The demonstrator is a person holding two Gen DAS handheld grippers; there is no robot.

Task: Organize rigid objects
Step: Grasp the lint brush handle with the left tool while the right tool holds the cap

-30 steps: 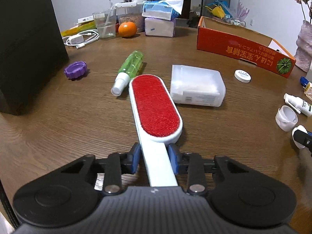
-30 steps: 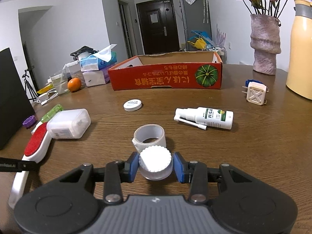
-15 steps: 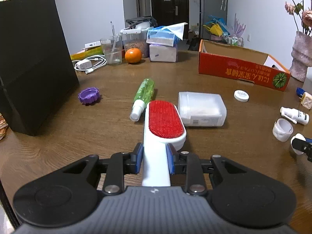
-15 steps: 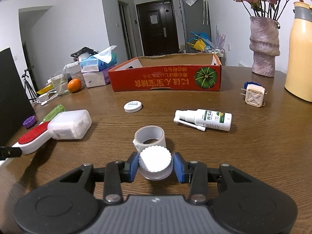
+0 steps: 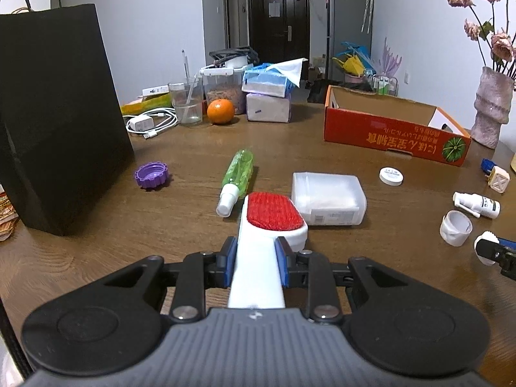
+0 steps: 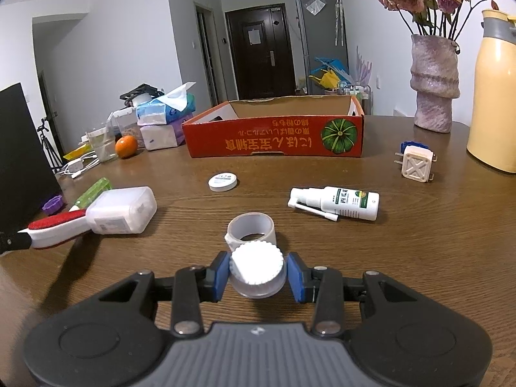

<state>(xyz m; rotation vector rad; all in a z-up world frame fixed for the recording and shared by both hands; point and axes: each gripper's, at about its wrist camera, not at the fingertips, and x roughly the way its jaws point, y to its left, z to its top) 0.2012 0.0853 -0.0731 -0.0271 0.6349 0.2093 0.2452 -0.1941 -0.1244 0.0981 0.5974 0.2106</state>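
Lint brush [image 5: 258, 258], red pad up, sits at lower centre of the left wrist view, its white handle clamped between the left gripper [image 5: 254, 262] fingers; the handle's rear end is hidden under the gripper body. At lower centre of the right wrist view the right gripper [image 6: 258, 272] is closed on a white ribbed cap [image 6: 257, 266], whose underside cannot be made out. Compared with a second ago, the brush head has lifted off the table [image 5: 96, 225] and looks foreshortened; the cap has not moved.
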